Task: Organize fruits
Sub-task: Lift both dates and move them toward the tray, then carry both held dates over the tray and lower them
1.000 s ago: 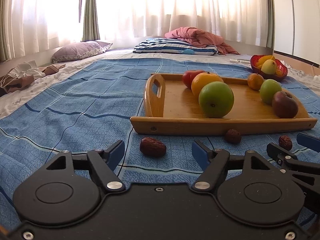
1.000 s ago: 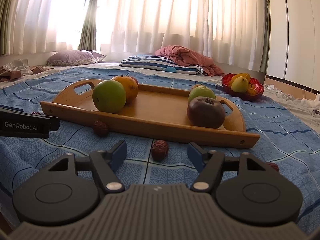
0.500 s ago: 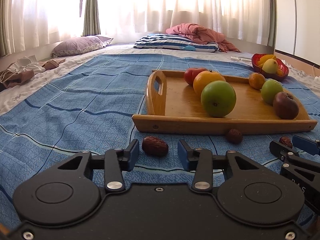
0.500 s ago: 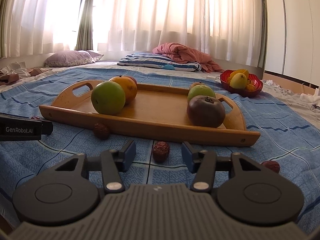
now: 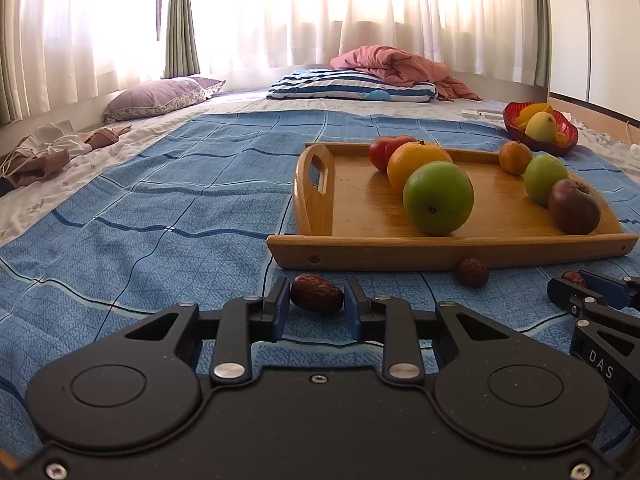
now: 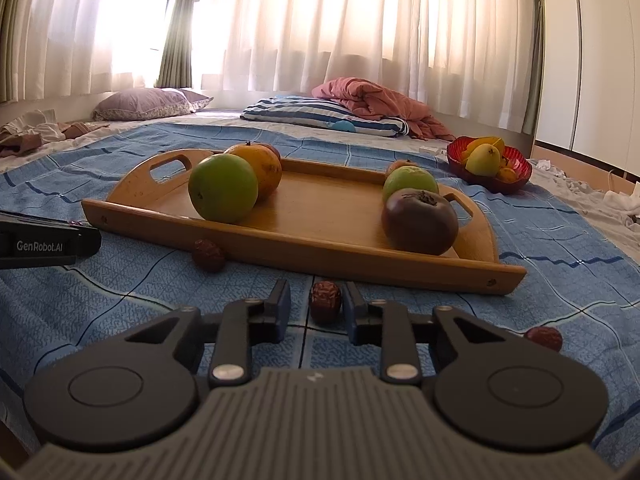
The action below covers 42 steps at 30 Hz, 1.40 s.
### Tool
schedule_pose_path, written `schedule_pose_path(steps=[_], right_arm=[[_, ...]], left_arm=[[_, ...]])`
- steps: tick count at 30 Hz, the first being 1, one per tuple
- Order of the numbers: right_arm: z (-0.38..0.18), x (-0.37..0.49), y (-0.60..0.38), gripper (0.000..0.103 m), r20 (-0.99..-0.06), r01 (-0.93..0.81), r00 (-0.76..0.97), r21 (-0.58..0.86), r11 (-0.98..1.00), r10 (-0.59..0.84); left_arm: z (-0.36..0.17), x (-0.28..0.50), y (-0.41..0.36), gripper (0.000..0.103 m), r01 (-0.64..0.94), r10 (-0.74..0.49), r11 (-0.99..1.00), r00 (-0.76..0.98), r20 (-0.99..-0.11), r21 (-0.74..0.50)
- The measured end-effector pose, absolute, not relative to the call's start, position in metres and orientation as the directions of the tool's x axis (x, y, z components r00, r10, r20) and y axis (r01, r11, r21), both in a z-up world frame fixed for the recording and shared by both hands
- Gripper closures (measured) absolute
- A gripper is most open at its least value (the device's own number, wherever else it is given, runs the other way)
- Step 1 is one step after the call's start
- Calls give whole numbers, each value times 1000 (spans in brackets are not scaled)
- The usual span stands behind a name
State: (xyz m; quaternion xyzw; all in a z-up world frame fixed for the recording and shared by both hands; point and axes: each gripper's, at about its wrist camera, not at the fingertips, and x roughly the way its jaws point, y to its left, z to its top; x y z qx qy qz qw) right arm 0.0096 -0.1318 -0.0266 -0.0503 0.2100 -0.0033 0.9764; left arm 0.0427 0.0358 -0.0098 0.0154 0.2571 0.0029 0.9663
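Observation:
A wooden tray on the blue bedspread holds green apples, oranges, a red fruit and a dark fruit; it also shows in the right wrist view. Small brown dates lie on the cloth in front of it. My left gripper has closed around one date, both pads at its ends. My right gripper has narrowed around another date, which touches the right pad, with a gap on the left. A loose date lies between the grippers, another at the right.
A red bowl of fruit stands beyond the tray at the back right. Pillows, a striped cushion and a pink blanket lie at the far end by the curtains. Clothes lie at the left edge.
Both grippers have moved forward and down over their dates, and their jaws have narrowed steadily from wide open to closely flanking the dates.

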Motion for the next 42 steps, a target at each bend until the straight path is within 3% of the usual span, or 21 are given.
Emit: schedule_pose_path(steps=[5, 27, 42], right_arm=[[-25, 10, -133, 82, -410, -8, 911, -99, 995, -33], [1, 9, -140, 82, -363, -7, 932, -64, 998, -17], [18, 51, -158, 82, -360, 37, 932, -36, 999, -47]], left_arm=[[-5, 41, 32, 75, 17, 5, 999, 876, -483, 40], [32, 53, 19, 75, 43, -26, 999, 888, -458, 26], [38, 107, 21, 75, 68, -80, 997, 858, -507, -43]])
